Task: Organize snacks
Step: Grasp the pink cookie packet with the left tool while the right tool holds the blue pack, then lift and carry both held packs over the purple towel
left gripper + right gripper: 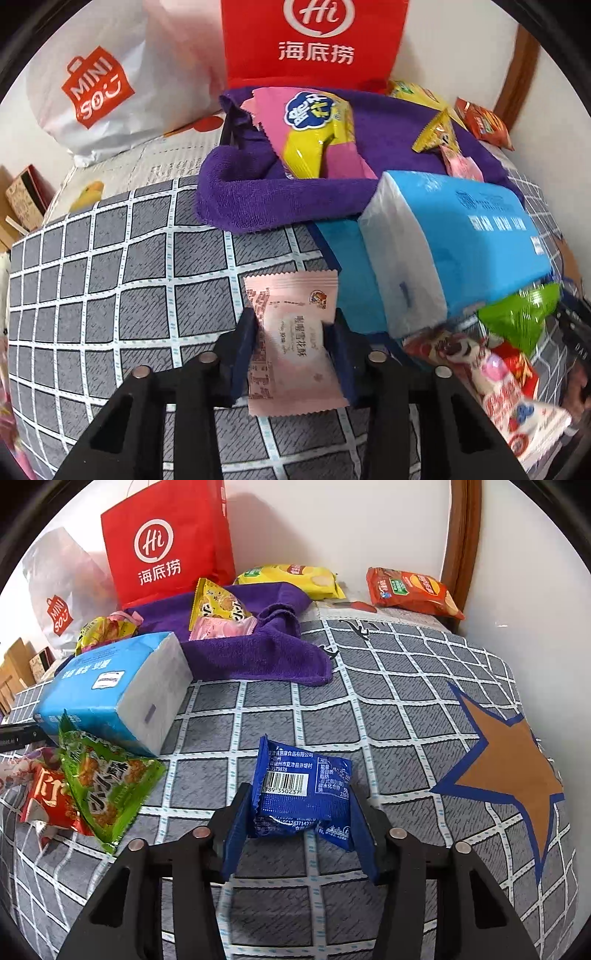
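My left gripper (293,325) is shut on a pale pink snack packet (291,332), held above the grey checked cloth. My right gripper (299,805) is shut on a blue snack packet (303,794) with a barcode, also above the cloth. A purple towel (388,129) at the back holds a pink-and-yellow packet (314,133), a small yellow packet (437,134) and a pink sweet (461,164). In the right wrist view the towel (251,657) holds the yellow packet (218,605) and pink sweet (221,627).
A blue tissue pack (454,243) (110,686) lies beside the towel. Green (107,775) and red (51,797) packets lie near it. Yellow (291,579) and orange (410,589) chip bags lie by the wall. A red bag (166,542) and white bag (99,85) stand behind.
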Demonstrator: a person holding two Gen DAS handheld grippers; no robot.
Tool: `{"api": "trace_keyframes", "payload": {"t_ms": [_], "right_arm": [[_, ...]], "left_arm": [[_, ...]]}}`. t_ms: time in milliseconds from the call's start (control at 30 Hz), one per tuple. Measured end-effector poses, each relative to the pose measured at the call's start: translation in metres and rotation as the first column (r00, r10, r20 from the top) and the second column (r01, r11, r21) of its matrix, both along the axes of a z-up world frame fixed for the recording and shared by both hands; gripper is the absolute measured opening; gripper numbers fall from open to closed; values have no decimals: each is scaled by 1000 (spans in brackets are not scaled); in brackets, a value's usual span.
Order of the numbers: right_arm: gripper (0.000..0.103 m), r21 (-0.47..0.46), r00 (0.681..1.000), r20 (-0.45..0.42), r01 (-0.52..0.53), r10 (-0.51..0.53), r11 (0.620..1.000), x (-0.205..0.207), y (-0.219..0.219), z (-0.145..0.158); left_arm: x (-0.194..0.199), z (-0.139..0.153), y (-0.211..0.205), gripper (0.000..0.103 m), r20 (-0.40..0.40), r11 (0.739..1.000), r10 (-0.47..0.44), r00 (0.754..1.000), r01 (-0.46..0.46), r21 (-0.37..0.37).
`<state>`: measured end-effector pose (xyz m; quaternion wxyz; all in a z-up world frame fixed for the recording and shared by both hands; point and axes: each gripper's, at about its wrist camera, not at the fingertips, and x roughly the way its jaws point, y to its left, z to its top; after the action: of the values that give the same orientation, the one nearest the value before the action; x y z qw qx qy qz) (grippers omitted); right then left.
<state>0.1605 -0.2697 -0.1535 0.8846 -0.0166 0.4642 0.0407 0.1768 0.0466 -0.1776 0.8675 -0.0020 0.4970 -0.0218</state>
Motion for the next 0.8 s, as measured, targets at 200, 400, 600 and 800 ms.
{"api": "trace_keyframes", "payload": {"t_ms": [200,400,600,800], "right_arm": [[48,53,997,23,-69,67,996,-4,27,6],[49,13,997,20,-81,81,997,-4,39,-3],[50,34,997,11,-77,77,996,-3,36,-5],[50,46,997,10,-76,76,996,-2,35,-5]], "left_arm": [[-20,-2,11,36,55,999,20,998,-21,26],[-30,-7,7,38,142,996,32,989,-43,75],[-33,-9,13,40,157,997,66,985,-70,20],[-33,-10,13,43,153,998,63,986,-66,13]]}}
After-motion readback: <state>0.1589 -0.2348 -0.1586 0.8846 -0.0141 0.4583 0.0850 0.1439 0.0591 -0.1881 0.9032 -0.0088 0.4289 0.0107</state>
